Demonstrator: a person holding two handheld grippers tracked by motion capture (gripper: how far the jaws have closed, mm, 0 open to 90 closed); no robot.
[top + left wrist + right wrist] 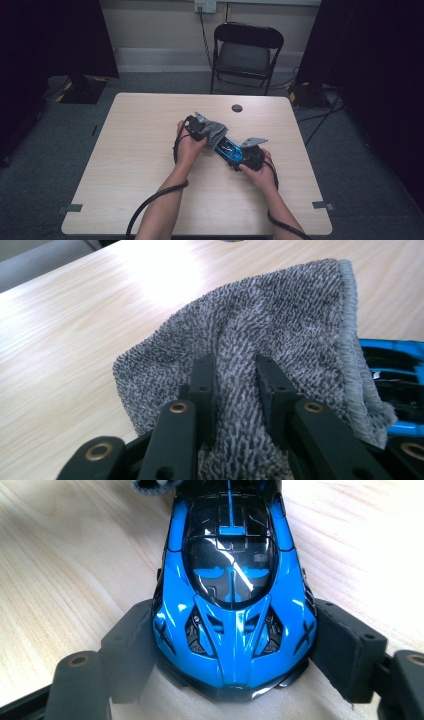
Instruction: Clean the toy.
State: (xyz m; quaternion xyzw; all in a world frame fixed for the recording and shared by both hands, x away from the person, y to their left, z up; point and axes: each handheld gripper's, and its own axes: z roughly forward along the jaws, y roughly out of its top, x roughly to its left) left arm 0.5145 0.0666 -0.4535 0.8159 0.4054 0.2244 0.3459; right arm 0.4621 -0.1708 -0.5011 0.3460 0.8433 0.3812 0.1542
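Observation:
A blue and black toy sports car (232,600) rests on the wooden table (145,150), with my right gripper (232,652) shut on its two sides near one end. A grey terry cloth (260,340) is pinched between the jaws of my left gripper (235,385), which is shut on it. In the high view the cloth (215,131) lies over the far end of the car (230,149), with the left gripper (200,127) at its upper left and the right gripper (250,155) at the lower right. The car's blue edge (390,347) peeks out beside the cloth.
A small dark round disc (237,108) sits near the table's far edge. Behind the table stands a black folding chair (247,50). Cables trail from both grippers off the near edge. Dark equipment stands at both sides of the room.

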